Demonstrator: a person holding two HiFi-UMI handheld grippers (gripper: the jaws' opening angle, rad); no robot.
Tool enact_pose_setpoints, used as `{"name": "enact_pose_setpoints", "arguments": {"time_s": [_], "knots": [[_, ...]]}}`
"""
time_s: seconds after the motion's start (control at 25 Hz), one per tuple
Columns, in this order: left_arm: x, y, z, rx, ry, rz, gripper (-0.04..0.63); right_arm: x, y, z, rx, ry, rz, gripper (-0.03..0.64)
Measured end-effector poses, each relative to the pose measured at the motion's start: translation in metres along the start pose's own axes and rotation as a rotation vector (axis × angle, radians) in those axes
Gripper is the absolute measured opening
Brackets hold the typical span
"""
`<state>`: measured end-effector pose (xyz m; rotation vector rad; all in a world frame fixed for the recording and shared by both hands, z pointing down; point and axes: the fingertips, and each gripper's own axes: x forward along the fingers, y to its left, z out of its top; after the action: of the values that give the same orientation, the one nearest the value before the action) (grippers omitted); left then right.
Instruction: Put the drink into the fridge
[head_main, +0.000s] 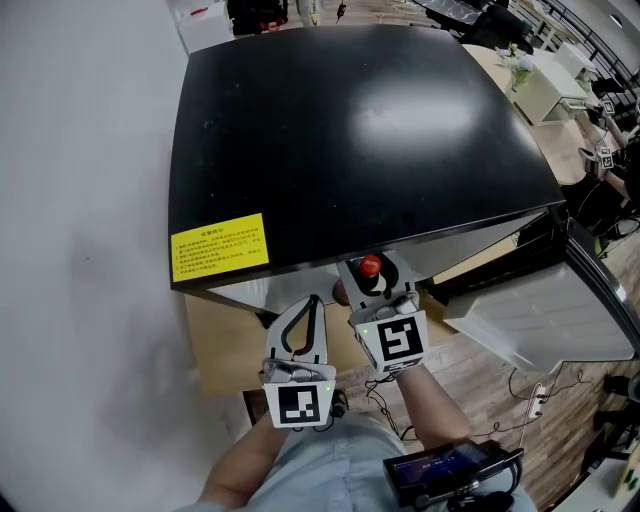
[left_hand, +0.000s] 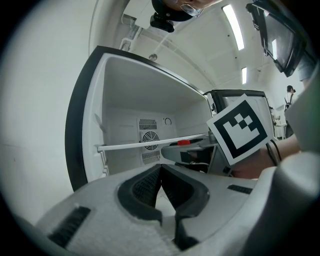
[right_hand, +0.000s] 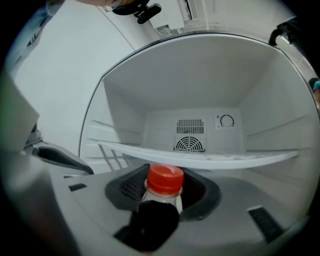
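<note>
The drink is a bottle with a red cap (head_main: 370, 267) and dark contents (right_hand: 164, 180). It stands upright between the jaws of my right gripper (right_hand: 165, 192), at the mouth of the open fridge (head_main: 350, 130). A small dark gap shows on each side of the bottle, so the pads are not pressing it. A white shelf (right_hand: 225, 159) crosses the fridge just behind the cap. My left gripper (head_main: 312, 300) hangs beside it on the left. Its pads (left_hand: 150, 182) meet at the tip with nothing between them. In the left gripper view the red cap (left_hand: 184, 142) shows at the right.
The fridge has a black top with a yellow label (head_main: 220, 246). Its door (head_main: 540, 320) stands open to the right. A fan vent (right_hand: 190, 144) and a dial (right_hand: 226, 120) sit on the back wall. Cables (head_main: 530, 400) lie on the wood floor.
</note>
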<state>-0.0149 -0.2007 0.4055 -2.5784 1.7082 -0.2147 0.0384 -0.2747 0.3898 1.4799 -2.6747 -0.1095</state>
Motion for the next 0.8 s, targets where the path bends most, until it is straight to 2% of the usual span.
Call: {"name": "enact_pose_setpoints", "arguments": {"time_s": [0.12,0.48,0.72,0.8], "knots": [[0.001,0.001,0.000,0.011,0.002,0.003,0.009,0.001,0.006,-0.001,0.025,-0.010,0.019,0.229],[-0.003,0.003,-0.004,0.006,0.024,0.017,0.009,0.000,0.035,-0.004,-0.009,-0.013,0.090,0.233],[-0.003,0.002,-0.005,0.005,0.024,0.018,0.009,0.003,0.037,-0.004,0.003,-0.035,0.106,0.236],[-0.003,0.002,-0.007,0.009,0.027,0.017,0.009,0.003,0.039,-0.005,0.017,-0.048,0.135,0.267]]}}
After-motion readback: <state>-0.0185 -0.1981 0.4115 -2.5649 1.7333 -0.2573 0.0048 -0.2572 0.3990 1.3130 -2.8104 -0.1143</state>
